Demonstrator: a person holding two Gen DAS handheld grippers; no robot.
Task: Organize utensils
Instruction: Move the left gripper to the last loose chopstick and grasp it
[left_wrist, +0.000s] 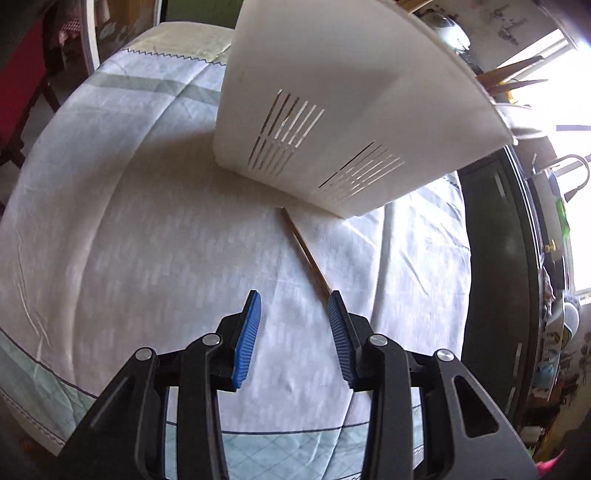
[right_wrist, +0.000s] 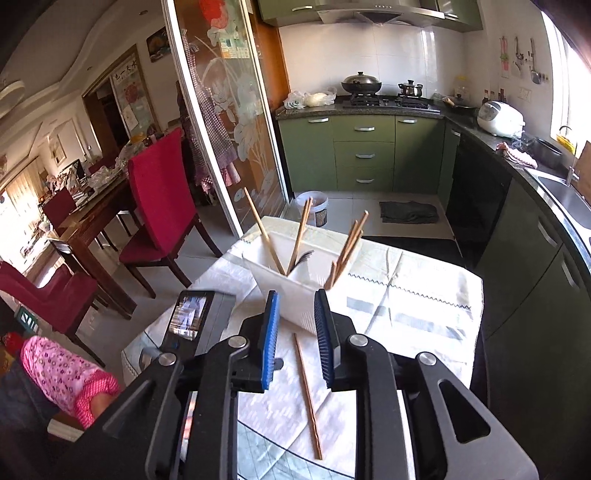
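Observation:
A single wooden chopstick (left_wrist: 306, 254) lies on the white tablecloth (left_wrist: 147, 240), running from the holder's base toward my left gripper's right finger. My left gripper (left_wrist: 294, 301) is open and empty just above the cloth, its right pad (left_wrist: 338, 332) next to the chopstick's near end. The white slotted utensil holder (left_wrist: 332, 103) stands close ahead. In the right wrist view the holder (right_wrist: 295, 291) holds several upright chopsticks (right_wrist: 349, 247), and the loose chopstick (right_wrist: 307, 393) lies below my open, empty right gripper (right_wrist: 297, 306).
The small table (right_wrist: 424, 306) stands in a kitchen with green cabinets (right_wrist: 369, 155) behind and at right. A red chair (right_wrist: 162, 206) stands left of the table. The other gripper's camera body (right_wrist: 192, 317) sits at the left. A person's pink sleeve (right_wrist: 66, 373) is lower left.

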